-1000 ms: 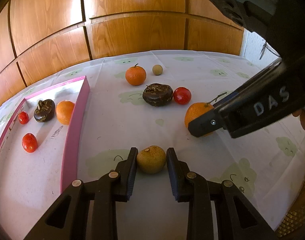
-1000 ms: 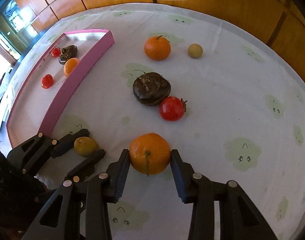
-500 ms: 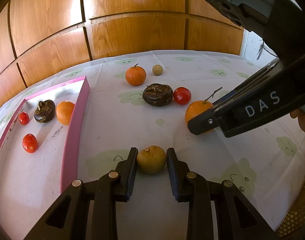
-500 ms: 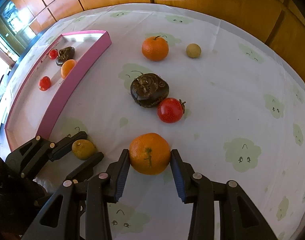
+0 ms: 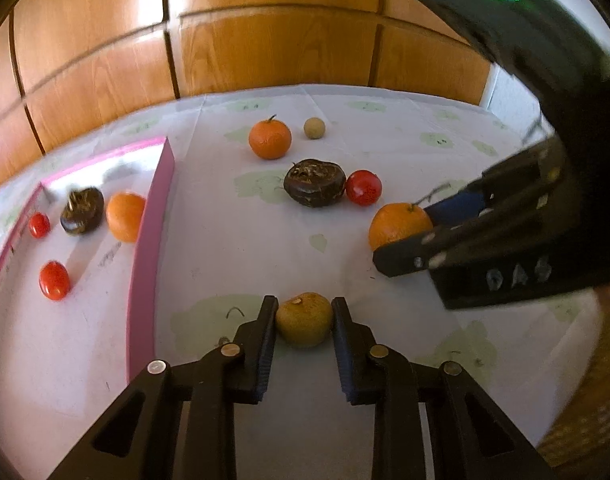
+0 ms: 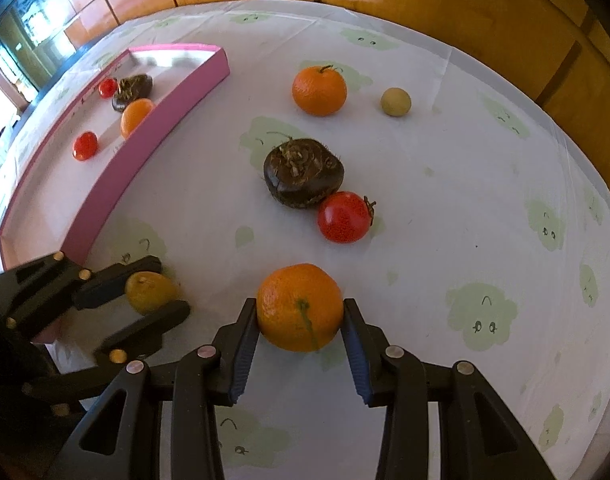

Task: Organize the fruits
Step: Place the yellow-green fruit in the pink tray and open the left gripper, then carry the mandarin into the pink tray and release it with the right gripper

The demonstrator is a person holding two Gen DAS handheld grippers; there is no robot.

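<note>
Orange fruit [image 6: 300, 307] clamped in right tool [image 6: 301, 322], yellow-brown fruit [image 5: 304, 319] in left tool [image 5: 304, 322], both views.

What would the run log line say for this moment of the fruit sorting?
left gripper: shut on yellow-brown fruit | right gripper: shut on orange | pink tray: two tomatoes, one orange, one dark fruit
</note>
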